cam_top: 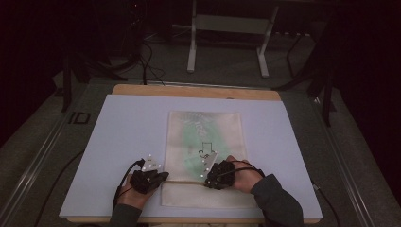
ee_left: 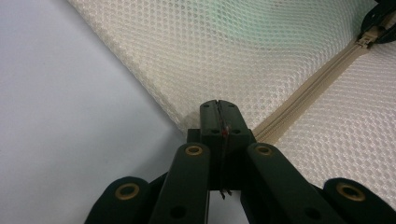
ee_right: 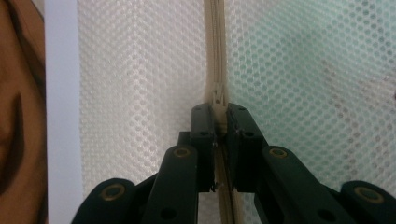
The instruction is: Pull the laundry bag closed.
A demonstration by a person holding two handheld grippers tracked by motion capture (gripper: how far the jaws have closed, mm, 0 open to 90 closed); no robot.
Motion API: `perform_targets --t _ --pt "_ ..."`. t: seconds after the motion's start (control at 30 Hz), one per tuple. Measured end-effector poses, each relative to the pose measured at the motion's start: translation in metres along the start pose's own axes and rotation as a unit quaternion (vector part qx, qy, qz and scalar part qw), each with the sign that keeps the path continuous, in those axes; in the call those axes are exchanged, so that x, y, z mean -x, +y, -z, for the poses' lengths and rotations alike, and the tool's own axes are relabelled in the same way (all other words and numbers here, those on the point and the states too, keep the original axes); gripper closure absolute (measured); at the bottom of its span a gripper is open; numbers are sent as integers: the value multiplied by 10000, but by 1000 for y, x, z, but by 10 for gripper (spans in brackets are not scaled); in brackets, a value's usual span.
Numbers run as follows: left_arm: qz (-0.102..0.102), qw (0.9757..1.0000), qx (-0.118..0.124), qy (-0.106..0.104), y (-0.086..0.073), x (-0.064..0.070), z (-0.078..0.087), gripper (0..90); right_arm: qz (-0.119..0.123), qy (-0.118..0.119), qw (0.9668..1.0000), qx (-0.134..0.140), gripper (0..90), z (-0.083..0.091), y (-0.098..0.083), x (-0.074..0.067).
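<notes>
A: Overhead, high view: mesh pouch (cam_top: 205,156) lies flat on pale blue mat (cam_top: 127,142), wooden table (cam_top: 194,91) edge showing beyond it. Left gripper (cam_top: 161,176) sits at pouch's left edge, right gripper (cam_top: 208,178) on the zipper (cam_top: 184,181) line nearer the middle; both small & dark there, jaw state unreadable from above

B: So what do the close views add?

A: Left gripper view: left gripper (ee_left: 219,109) has jaws pressed together at the corner where mesh pouch (ee_left: 261,51) edge meets zipper (ee_left: 308,88) end; a thin sliver of sth. sits in the seam, so it looks pinched on the pouch edge. Top right, other gripper's tip is cut off by the frame. Right gripper view: right gripper (ee_right: 220,122) jaws nearly together, pinching zipper slider (ee_right: 218,95) on the zipper (ee_right: 215,42) tape, pouch mesh (ee_right: 140,70) either side

B: Anything hard to make out?

A: Greenish contents (cam_top: 189,139) inside pouch are blurred by the mesh, can't id them. Black mark (cam_top: 205,147) on pouch: unclear. Room behind table is dark; only a white frame (cam_top: 227,28) is legible
</notes>
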State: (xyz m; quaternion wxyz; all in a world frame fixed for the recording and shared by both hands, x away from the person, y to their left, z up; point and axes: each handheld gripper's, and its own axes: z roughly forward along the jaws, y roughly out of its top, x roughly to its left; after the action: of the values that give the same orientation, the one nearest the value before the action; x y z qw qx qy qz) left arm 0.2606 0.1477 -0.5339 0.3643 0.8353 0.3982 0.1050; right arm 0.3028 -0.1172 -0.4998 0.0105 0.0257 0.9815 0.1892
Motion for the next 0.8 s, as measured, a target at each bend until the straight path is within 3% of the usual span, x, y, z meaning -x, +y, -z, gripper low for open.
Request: perform_targets --t 0.8 --pt "-3 10000 1 2 0 0 0 894 -90 7 10000 -8 825 7 -15 0"
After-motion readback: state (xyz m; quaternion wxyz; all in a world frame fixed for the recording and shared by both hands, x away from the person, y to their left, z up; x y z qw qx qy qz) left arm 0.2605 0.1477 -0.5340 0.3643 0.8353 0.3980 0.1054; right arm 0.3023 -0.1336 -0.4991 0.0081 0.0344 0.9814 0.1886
